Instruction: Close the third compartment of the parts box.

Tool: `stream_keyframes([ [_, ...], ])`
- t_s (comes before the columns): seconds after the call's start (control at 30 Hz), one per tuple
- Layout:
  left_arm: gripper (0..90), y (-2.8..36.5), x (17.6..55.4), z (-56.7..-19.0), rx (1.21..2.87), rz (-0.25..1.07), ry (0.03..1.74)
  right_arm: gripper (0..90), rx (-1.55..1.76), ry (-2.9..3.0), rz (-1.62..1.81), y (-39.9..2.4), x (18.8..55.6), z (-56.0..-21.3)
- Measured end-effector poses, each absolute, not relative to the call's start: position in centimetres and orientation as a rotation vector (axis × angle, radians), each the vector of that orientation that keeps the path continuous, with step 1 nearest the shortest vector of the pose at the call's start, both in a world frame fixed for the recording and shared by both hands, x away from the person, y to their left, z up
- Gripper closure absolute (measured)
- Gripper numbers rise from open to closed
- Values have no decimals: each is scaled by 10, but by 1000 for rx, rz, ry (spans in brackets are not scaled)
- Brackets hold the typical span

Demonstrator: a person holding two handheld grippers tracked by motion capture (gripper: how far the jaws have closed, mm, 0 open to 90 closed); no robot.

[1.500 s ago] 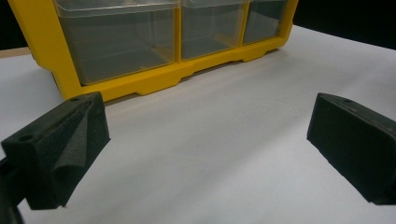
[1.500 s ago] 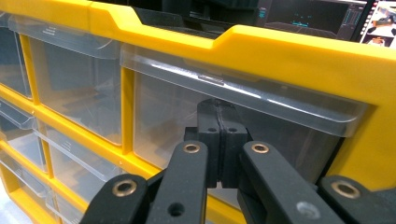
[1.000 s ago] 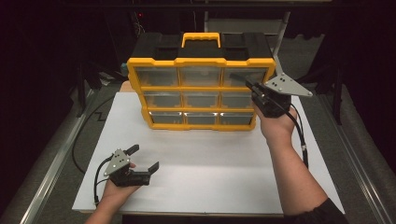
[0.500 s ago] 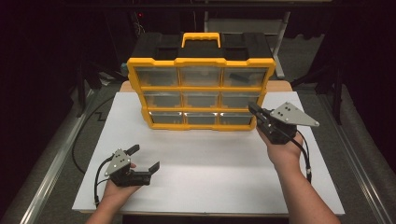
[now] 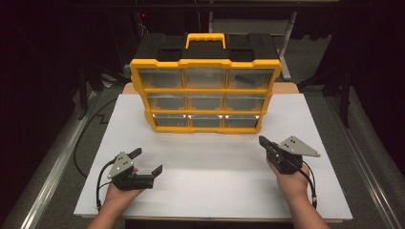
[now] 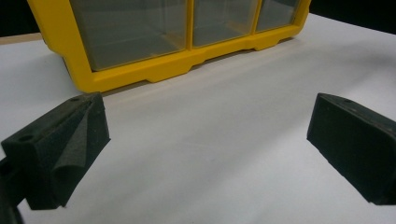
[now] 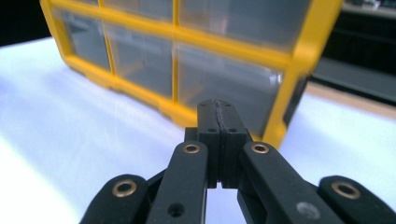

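Surface: white rectangular board, matte, on a wooden top whose tan edge shows at the far side. Bears one yellow organizer with black top and clear drawers in three rows of three, standing upright near the far edge, centred, drawer fronts facing the person.

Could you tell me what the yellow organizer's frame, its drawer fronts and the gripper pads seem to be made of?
The organizer's frame looks like moulded plastic, smooth and slightly glossy. Its drawer fronts seem clear plastic, see-through with light glints. The left gripper's pads look like black foam or soft rubber, matte and finely grained.
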State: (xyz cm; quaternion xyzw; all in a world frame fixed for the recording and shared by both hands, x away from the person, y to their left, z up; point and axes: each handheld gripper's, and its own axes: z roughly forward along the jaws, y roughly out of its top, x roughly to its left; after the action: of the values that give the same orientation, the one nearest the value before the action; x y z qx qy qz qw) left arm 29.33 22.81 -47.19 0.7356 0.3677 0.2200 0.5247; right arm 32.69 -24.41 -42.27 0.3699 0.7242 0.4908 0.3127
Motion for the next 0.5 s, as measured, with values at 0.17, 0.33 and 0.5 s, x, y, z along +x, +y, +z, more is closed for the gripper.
stream_keyframes([
  [0.17,3,230,293,-472,1766,528,886,900,1022,1904,1286,-259,313,-439],
  [0.33,3,232,293,-472,1772,531,901,900,1056,1887,1275,-278,293,-447],
  [0.5,3,230,294,-472,1774,532,914,900,1086,1888,1269,-288,283,-454],
])
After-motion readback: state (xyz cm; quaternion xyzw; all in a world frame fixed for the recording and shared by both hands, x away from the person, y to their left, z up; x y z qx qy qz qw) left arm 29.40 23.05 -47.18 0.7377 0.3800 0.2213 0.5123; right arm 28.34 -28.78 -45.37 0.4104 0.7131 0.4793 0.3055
